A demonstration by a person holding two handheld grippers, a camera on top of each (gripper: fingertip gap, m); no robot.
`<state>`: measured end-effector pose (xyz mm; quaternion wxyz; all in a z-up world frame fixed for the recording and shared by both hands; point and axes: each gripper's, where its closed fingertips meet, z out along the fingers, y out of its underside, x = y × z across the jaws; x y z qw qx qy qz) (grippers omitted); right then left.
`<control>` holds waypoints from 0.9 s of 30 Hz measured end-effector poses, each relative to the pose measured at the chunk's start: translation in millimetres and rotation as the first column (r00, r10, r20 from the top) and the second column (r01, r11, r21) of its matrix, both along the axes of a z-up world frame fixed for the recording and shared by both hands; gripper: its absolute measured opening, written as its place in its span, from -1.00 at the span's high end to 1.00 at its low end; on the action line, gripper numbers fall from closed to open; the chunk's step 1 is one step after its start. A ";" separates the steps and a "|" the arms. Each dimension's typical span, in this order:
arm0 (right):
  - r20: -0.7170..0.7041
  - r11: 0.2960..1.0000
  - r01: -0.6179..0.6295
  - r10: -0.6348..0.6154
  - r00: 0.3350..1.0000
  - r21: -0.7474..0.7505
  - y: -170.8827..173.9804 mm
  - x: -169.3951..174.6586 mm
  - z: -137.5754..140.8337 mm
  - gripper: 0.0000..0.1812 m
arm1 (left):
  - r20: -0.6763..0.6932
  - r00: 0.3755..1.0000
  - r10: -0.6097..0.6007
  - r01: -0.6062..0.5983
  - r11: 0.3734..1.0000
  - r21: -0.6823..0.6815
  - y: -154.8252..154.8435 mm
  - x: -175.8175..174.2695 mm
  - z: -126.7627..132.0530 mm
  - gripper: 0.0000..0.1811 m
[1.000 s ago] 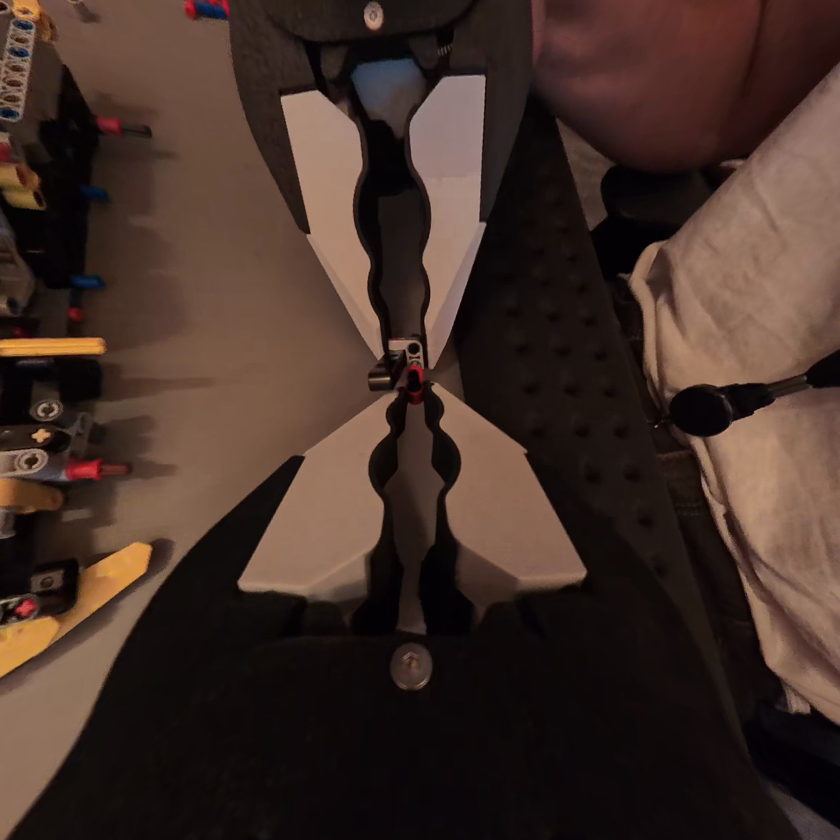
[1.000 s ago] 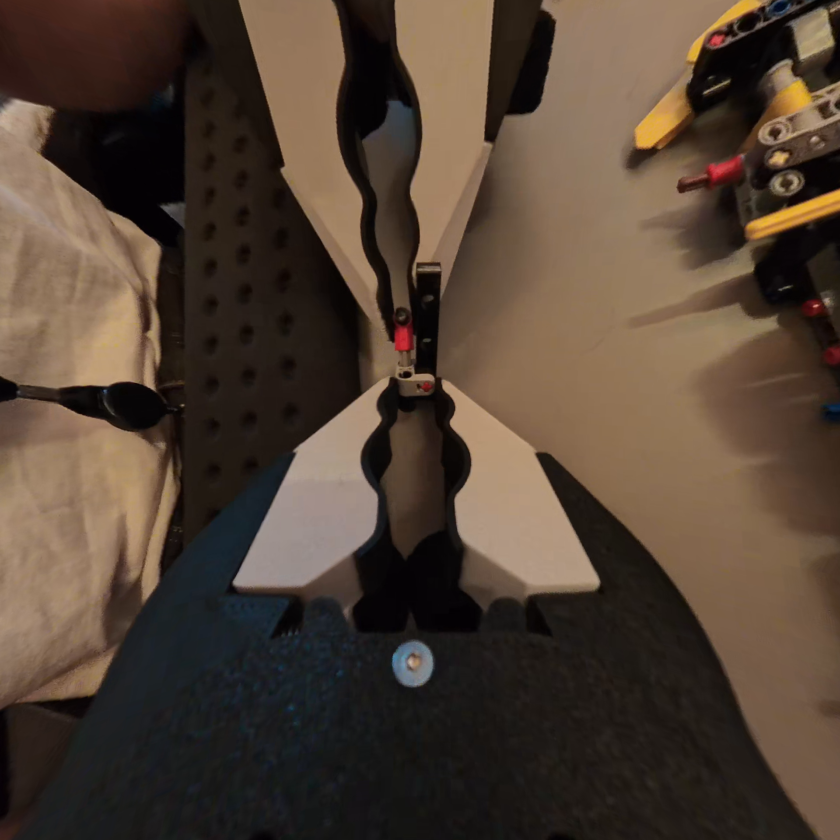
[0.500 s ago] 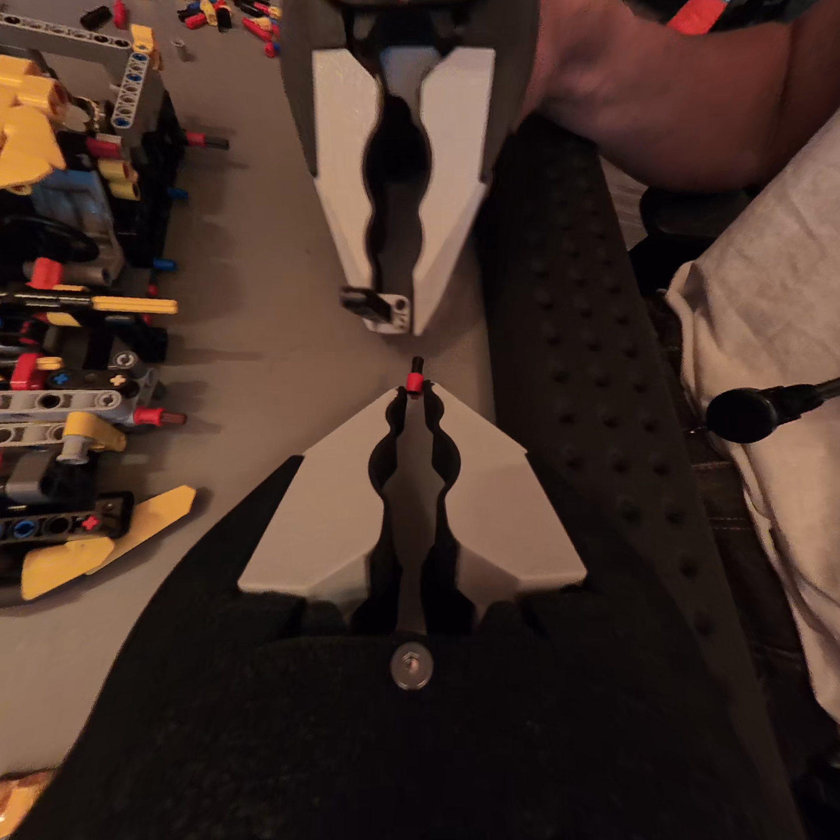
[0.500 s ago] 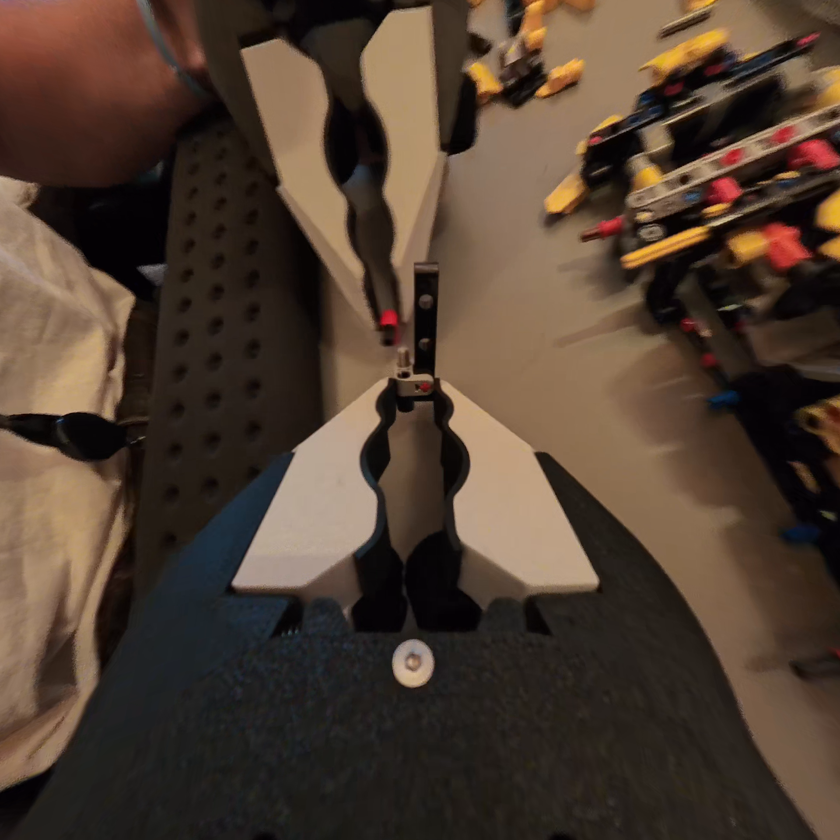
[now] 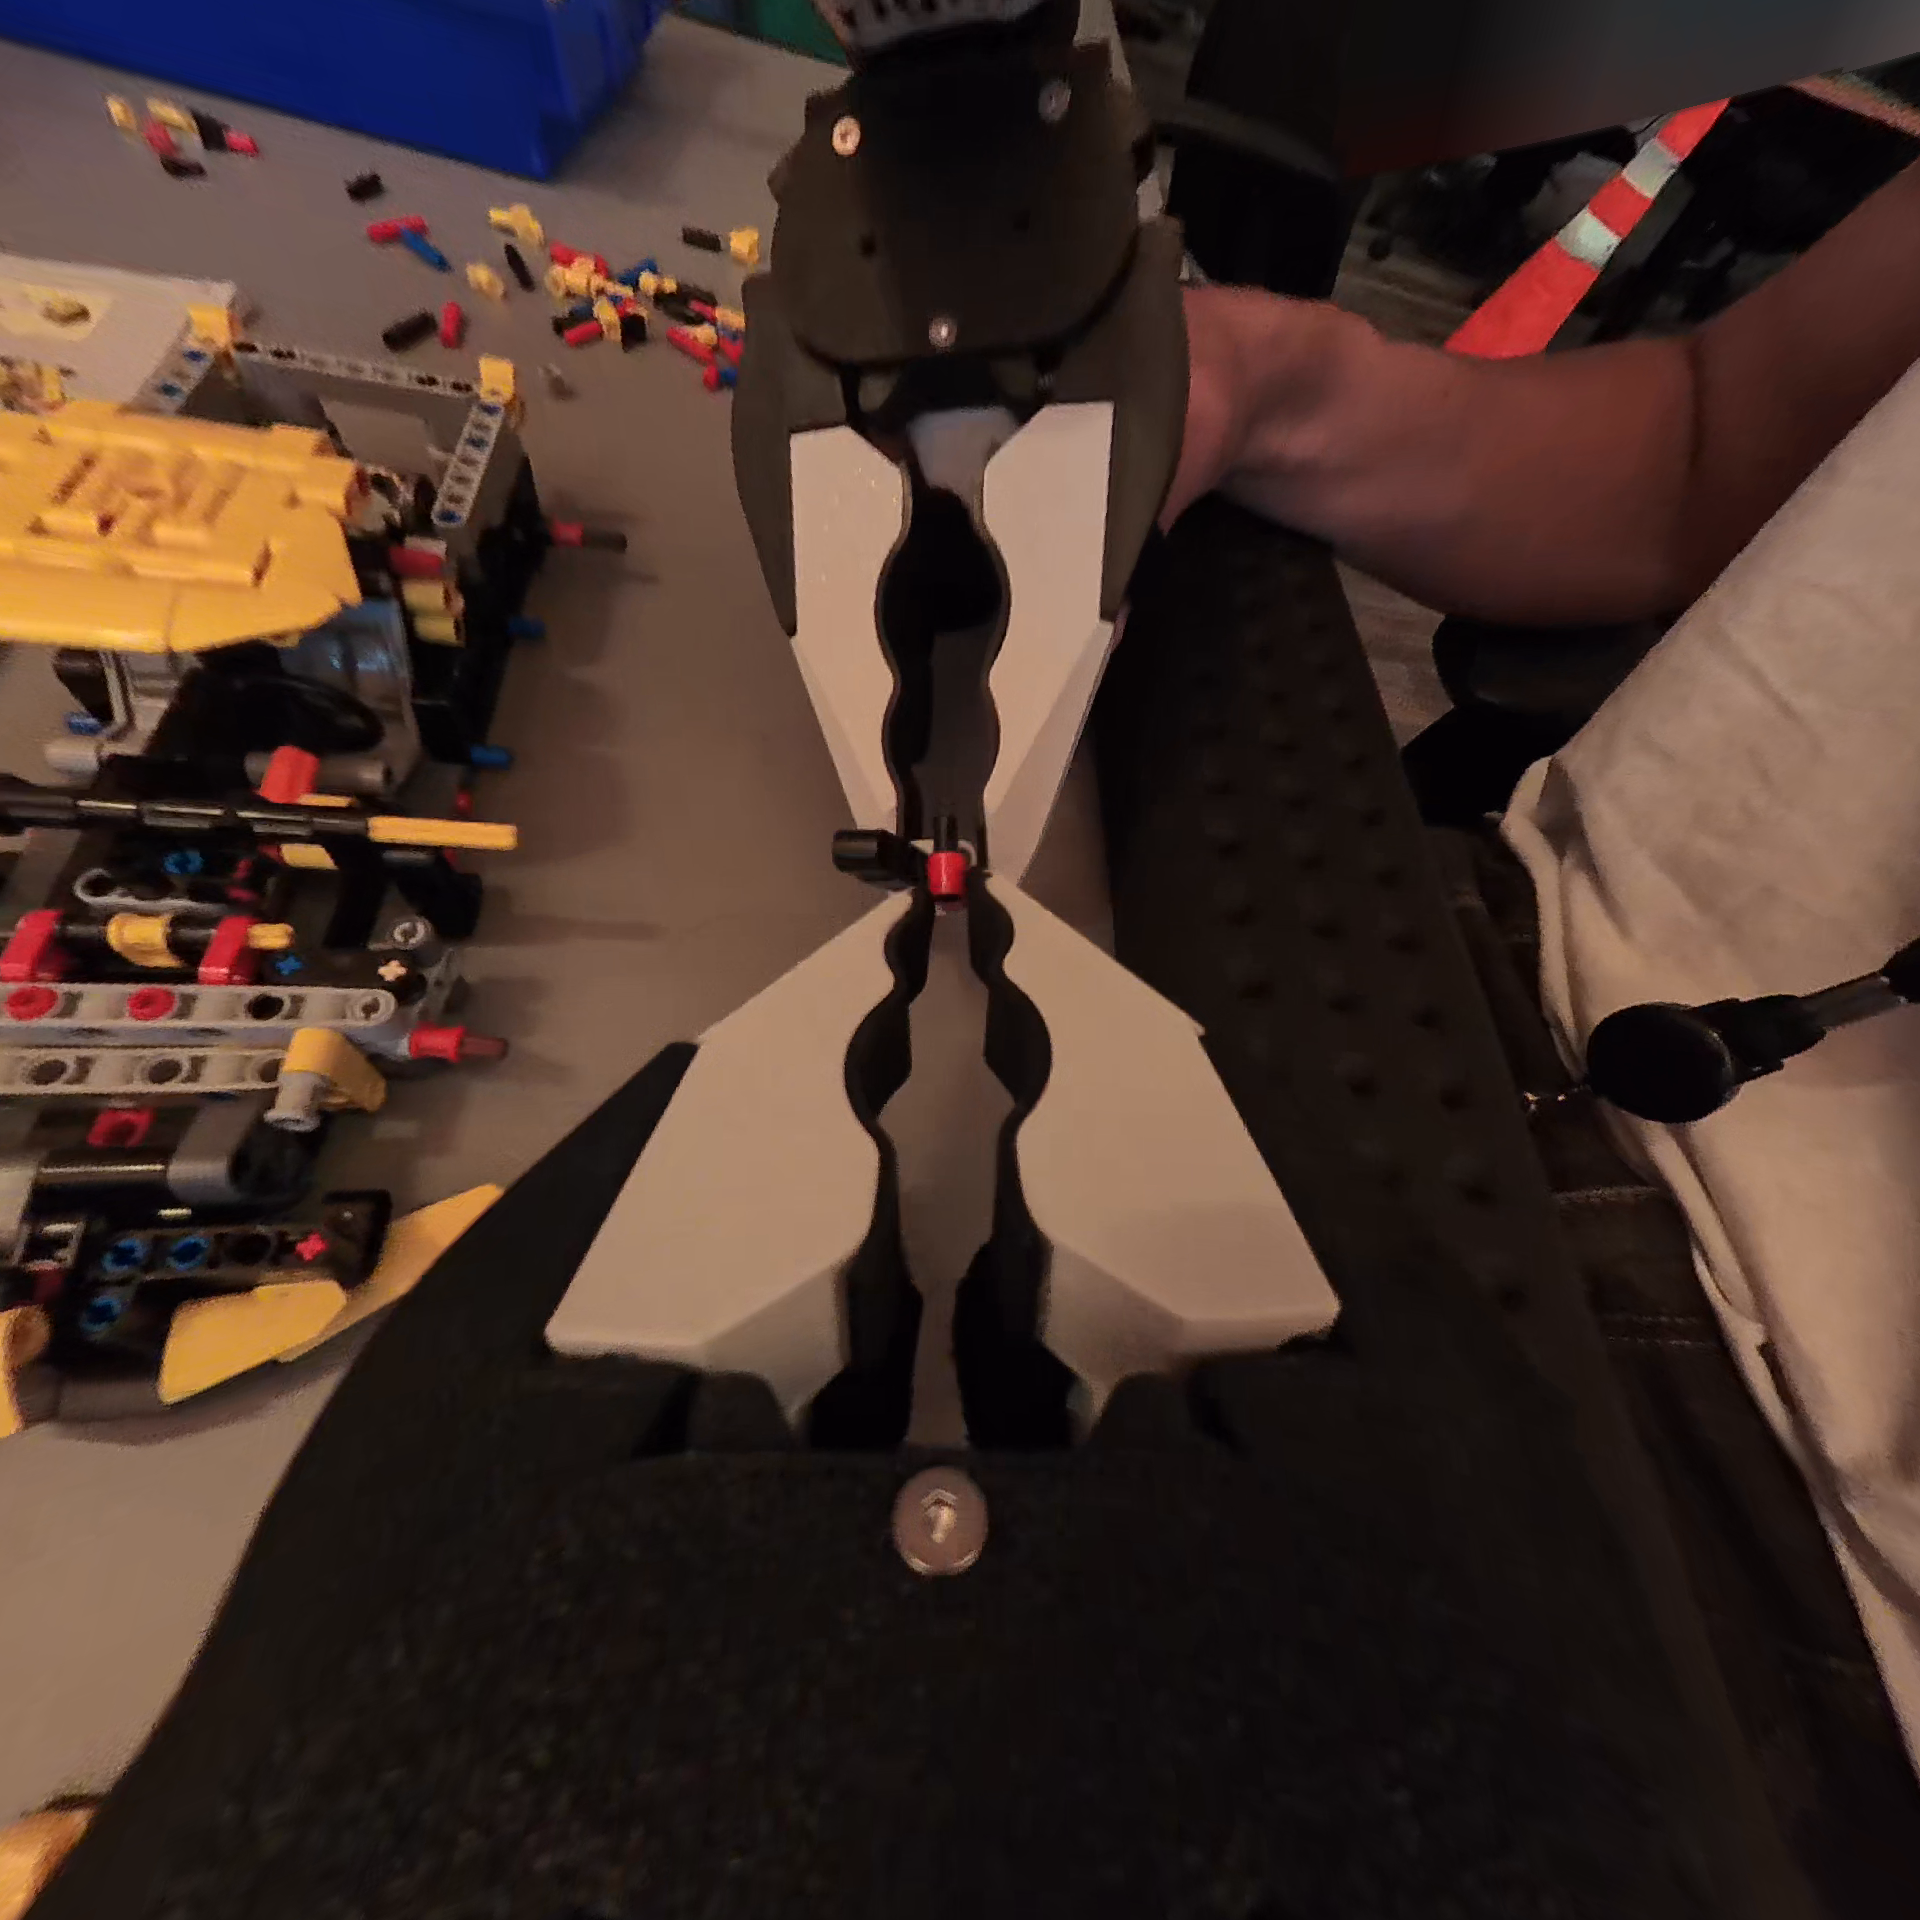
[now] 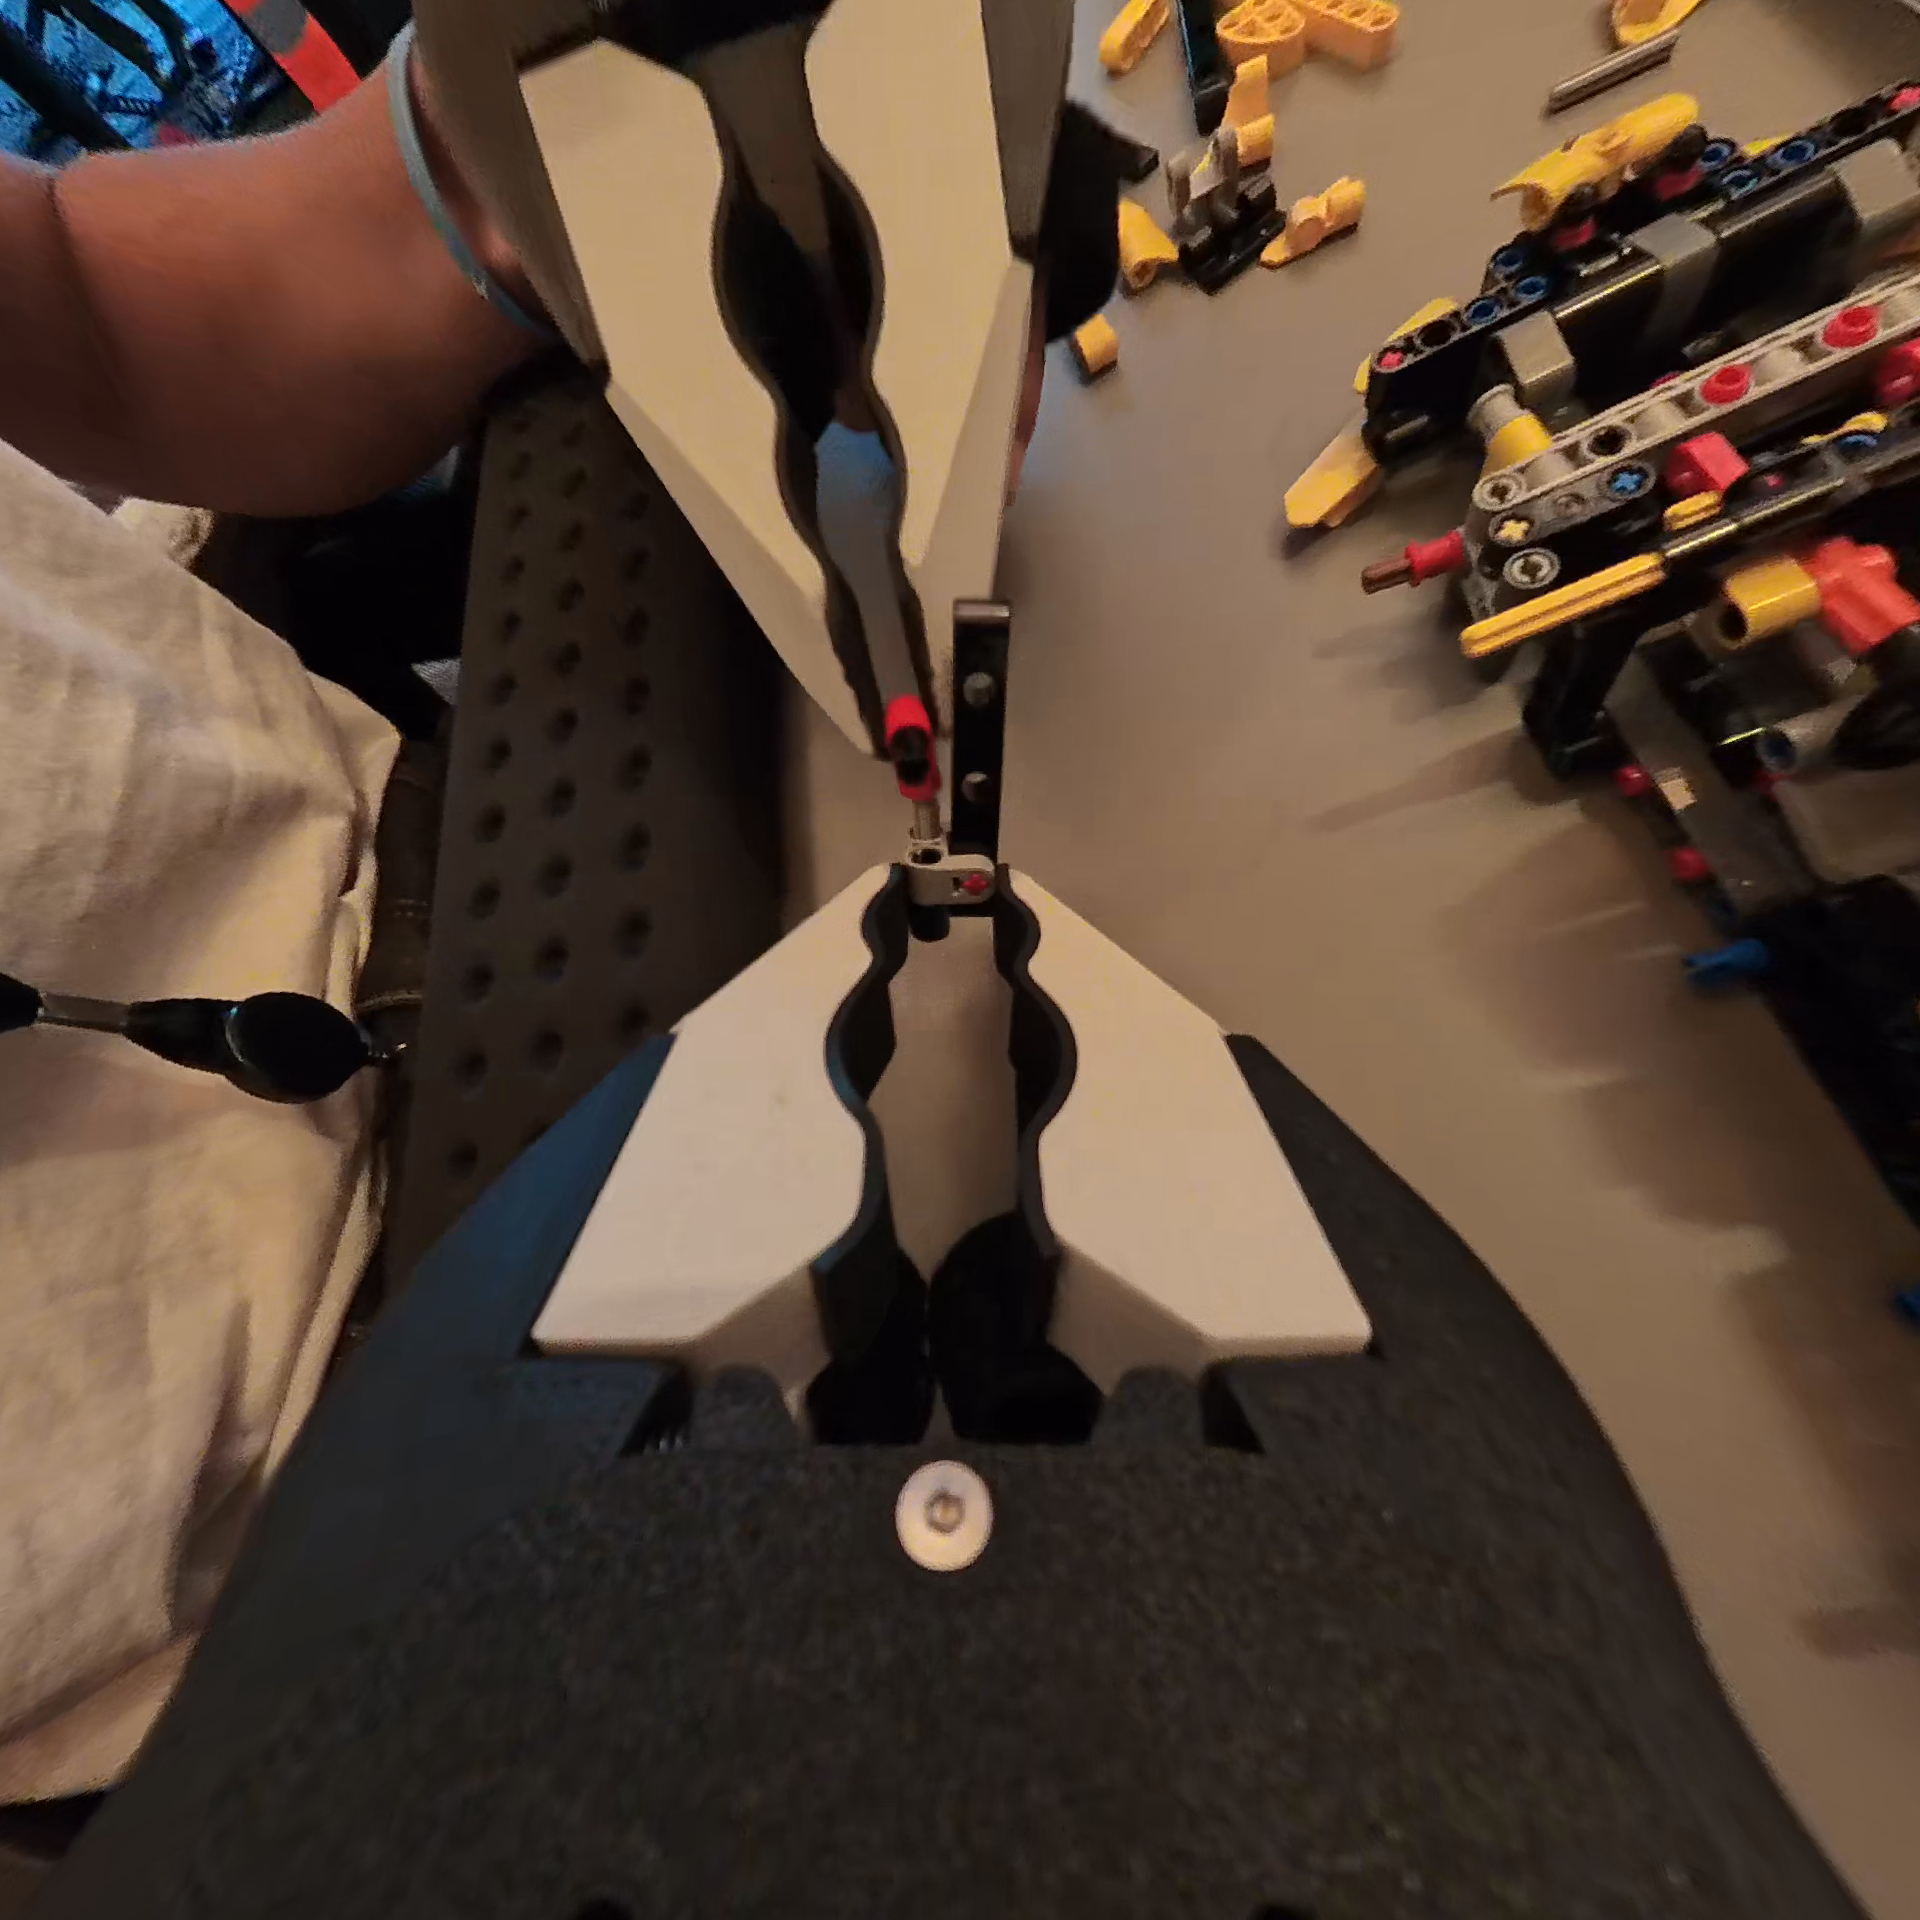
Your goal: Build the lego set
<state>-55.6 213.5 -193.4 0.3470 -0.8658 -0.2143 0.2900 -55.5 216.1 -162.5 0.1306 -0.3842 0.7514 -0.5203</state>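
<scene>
Left gripper (image 5: 943, 902) clenched on a small red pin (image 5: 943, 871), tip pointing forward. Right gripper (image 6: 948, 902) clamped on a grey connector (image 6: 943, 871) joined to a black beam (image 6: 981, 727) standing up past the fingertips. Tip to tip, both grippers facing each other above the grey desk (image 5: 665, 665); red pin (image 6: 910, 740) meeting the grey connector's end, just beside the black beam. Off to the far side of the desk, a half-built yellow and black lego model (image 5: 208, 831) with grey beams, red and blue pins. Beyond it, loose small pieces (image 5: 613, 301) scattered near a blue bin (image 5: 416, 83). Along the near edge, a dark perforated strip (image 5: 1309, 935), then light clothing of a seated person (image 5: 1766, 831).
</scene>
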 end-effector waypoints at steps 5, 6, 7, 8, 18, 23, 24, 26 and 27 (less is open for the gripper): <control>-0.011 1.000 -0.004 0.004 1.000 0.002 -2.0 -0.1 2.0 0.84 | 0.001 1.000 -0.004 0.004 1.000 0.000 -2.9 0.5 -0.7 0.93; -0.017 1.000 -0.004 0.004 1.000 0.000 -2.4 -0.6 2.1 0.83 | 0.002 1.000 -0.008 0.008 1.000 0.002 -3.4 0.3 -0.7 0.93; -0.016 1.000 -0.004 0.004 1.000 -0.006 -2.6 -0.6 1.2 0.83 | 0.003 1.000 -0.010 0.010 1.000 0.014 -3.7 0.2 -1.8 0.93; -0.002 1.000 -0.005 0.005 1.000 -0.010 -2.9 -0.1 -0.7 0.84 | 0.008 1.000 -0.012 0.012 0.999 0.034 -4.1 0.1 -3.9 0.93; -0.149 1.000 -0.001 0.006 0.989 0.031 -3.5 -2.0 21.3 0.84 | 0.105 0.994 -0.022 0.025 0.999 -0.034 -6.0 0.6 16.7 0.94; -0.138 1.000 -0.016 0.016 0.990 -0.003 -6.3 -4.1 13.5 0.84 | 0.078 0.996 -0.050 0.051 0.999 -0.016 -8.4 -2.3 8.3 0.94; -0.123 1.000 -0.021 0.018 0.992 -0.019 -7.2 -4.8 9.1 0.84 | 0.065 0.996 -0.058 0.058 0.998 0.006 -8.9 -3.2 3.7 0.94; -0.098 1.000 -0.021 0.019 0.995 -0.022 -7.4 -4.2 6.3 0.84 | 0.061 0.996 -0.062 0.060 0.998 0.035 -9.4 -3.8 -0.1 0.94; -0.077 0.999 -0.019 0.017 0.997 -0.031 -7.5 -3.7 2.9 0.84 | 0.054 0.996 -0.067 0.063 0.996 0.062 -9.3 -4.1 -3.7 0.94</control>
